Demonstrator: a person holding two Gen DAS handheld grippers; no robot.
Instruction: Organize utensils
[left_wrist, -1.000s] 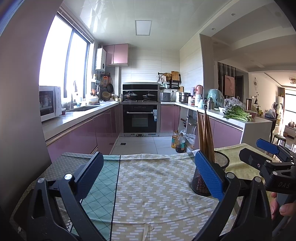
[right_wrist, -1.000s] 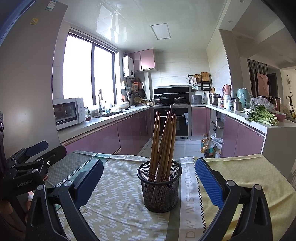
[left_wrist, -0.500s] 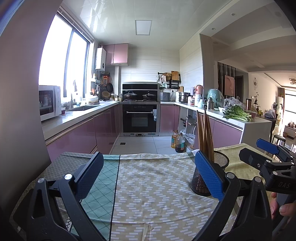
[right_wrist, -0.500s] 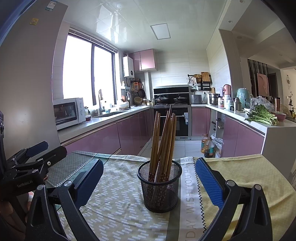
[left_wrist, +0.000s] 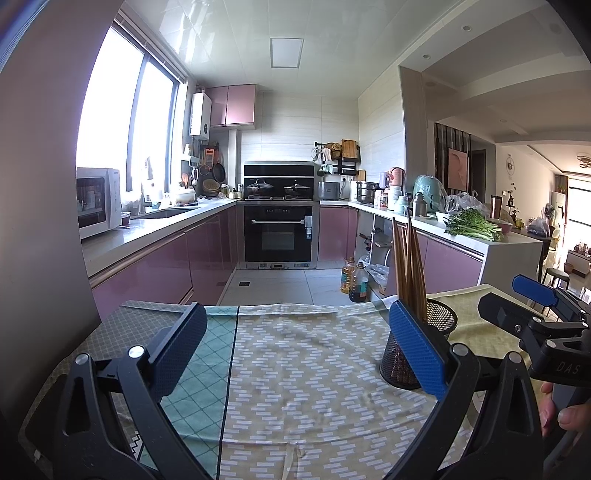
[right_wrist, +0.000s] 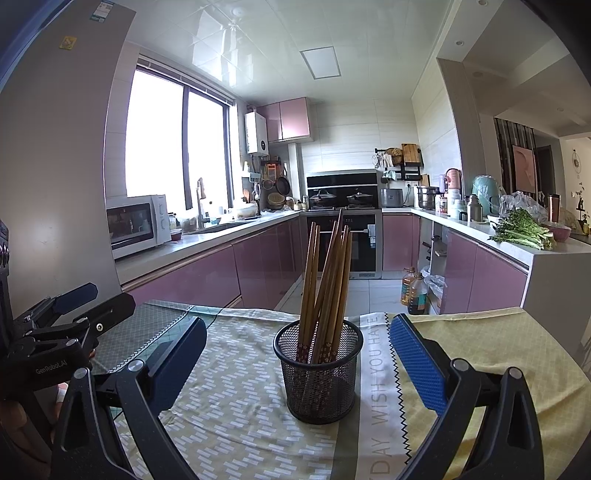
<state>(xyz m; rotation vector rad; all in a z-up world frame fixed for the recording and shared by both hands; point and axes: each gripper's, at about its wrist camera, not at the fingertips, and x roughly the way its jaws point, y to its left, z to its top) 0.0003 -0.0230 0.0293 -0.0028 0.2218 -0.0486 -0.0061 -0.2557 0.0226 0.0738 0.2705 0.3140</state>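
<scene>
Here, a black mesh cup (right_wrist: 318, 369) stands upright on a patterned tablecloth (right_wrist: 236, 417) in a kitchen, holding a bundle of wooden chopsticks (right_wrist: 327, 280) that lean slightly inside it. The right gripper (right_wrist: 295, 354) hangs with its blue-padded fingers spread wide, the cup between them but untouched. The left gripper (left_wrist: 295, 343) is also spread wide over bare cloth, empty, with the cup just behind its right finger.

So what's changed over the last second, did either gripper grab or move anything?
Nothing visibly changed. Both the left gripper and right gripper hang open and empty above the tablecloth, and the chopsticks stand in the mesh holder as before.
</scene>
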